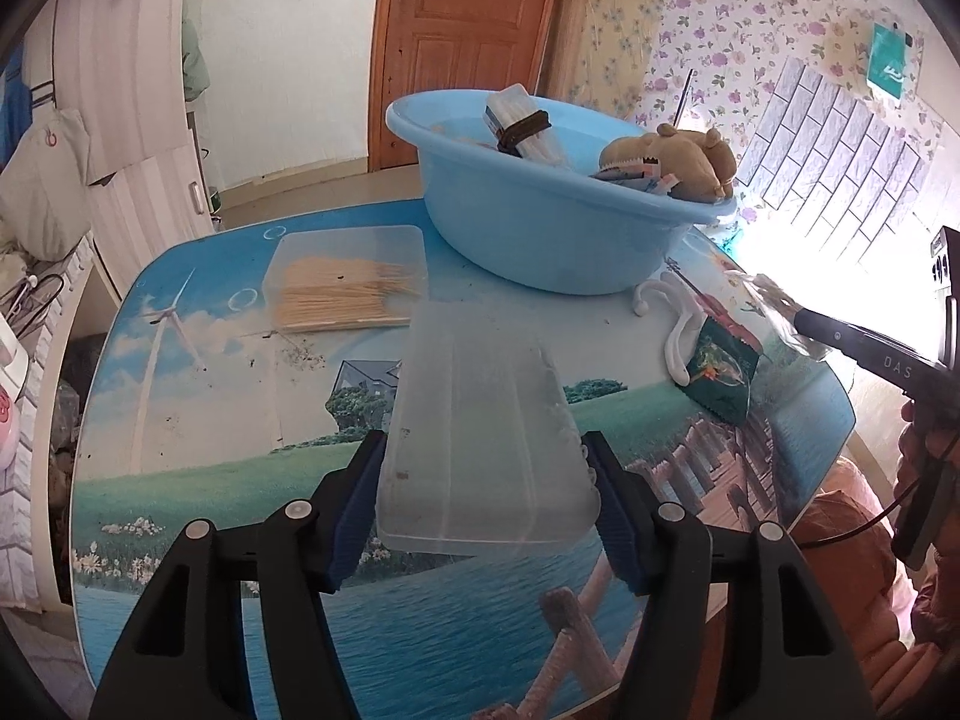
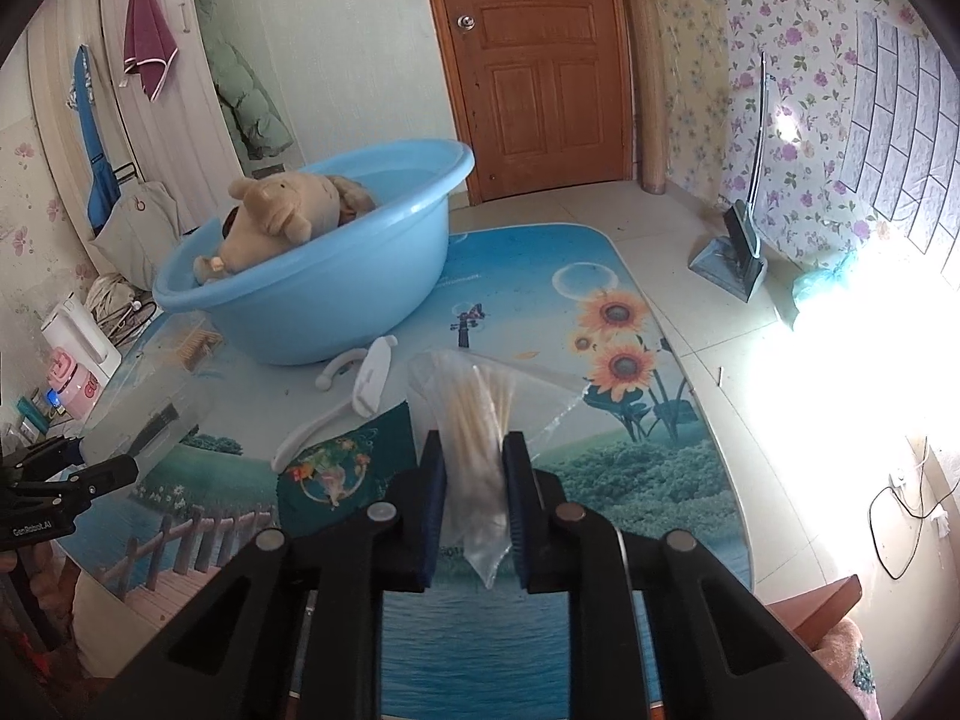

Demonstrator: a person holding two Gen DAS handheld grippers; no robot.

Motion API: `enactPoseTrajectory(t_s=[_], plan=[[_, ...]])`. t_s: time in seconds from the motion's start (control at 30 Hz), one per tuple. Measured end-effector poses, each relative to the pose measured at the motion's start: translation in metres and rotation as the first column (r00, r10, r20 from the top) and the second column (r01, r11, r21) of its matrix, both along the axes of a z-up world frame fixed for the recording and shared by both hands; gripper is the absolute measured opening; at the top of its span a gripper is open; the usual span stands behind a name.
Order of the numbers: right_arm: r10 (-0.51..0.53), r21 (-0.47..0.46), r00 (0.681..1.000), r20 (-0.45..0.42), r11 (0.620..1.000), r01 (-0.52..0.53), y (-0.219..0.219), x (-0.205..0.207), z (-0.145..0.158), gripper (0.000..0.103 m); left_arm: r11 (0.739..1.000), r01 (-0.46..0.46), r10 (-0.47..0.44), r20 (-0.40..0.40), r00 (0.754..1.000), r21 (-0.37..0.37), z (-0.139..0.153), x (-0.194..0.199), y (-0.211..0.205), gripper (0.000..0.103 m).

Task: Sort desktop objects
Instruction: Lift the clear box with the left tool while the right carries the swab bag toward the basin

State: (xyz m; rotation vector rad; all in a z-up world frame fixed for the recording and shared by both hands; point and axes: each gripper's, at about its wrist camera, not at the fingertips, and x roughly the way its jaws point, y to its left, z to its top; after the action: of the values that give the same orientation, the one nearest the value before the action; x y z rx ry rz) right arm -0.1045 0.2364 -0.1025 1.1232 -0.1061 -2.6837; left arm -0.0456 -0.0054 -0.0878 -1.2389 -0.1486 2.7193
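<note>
On the left of the surface (image 1: 180, 396), a clear box of wooden sticks (image 1: 351, 279) lay flat beside the blue basin (image 1: 540, 228). The left gripper (image 1: 483, 498) held a frosted plastic lid (image 1: 480, 438) tilted above the surface, its jaws about half open and pressed on the lid's two long edges. The basin stood behind it, holding a plush toy (image 2: 282, 216) and a banded bundle (image 1: 528, 132). A white hook (image 2: 360, 384) and a dark green packet (image 2: 342, 468) lay in front of the basin, touching each other. Furthest right, the right gripper (image 2: 474, 504) had its jaws nearly together, clamped on a clear bag of sticks (image 2: 480, 420) lifted just beside the packet.
</note>
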Motion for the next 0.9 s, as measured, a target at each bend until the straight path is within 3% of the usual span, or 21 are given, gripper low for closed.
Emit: enactPoseTrajectory(t_s=[0.4, 0.7, 0.9], plan=[[0.033, -0.013, 0.997, -0.064, 0.999, -0.034, -0.01, 0.007, 0.023, 0.018, 0.999, -0.023, 0.026, -0.088, 0.996, 0.035, 0.035, 0.011, -0.007, 0.061], [0.054, -0.017, 0.997, -0.059, 0.998, -0.055, -0.014, 0.007, 0.021, 0.018, 0.998, -0.028, 0.034, -0.109, 0.993, 0.057, 0.048, 0.014, -0.01, 0.061], [0.055, -0.02, 0.995, -0.083, 0.998, -0.057, -0.013, 0.007, 0.031, 0.018, 0.998, -0.026, 0.035, -0.164, 0.986, 0.057, 0.07, 0.016, -0.009, 0.061]])
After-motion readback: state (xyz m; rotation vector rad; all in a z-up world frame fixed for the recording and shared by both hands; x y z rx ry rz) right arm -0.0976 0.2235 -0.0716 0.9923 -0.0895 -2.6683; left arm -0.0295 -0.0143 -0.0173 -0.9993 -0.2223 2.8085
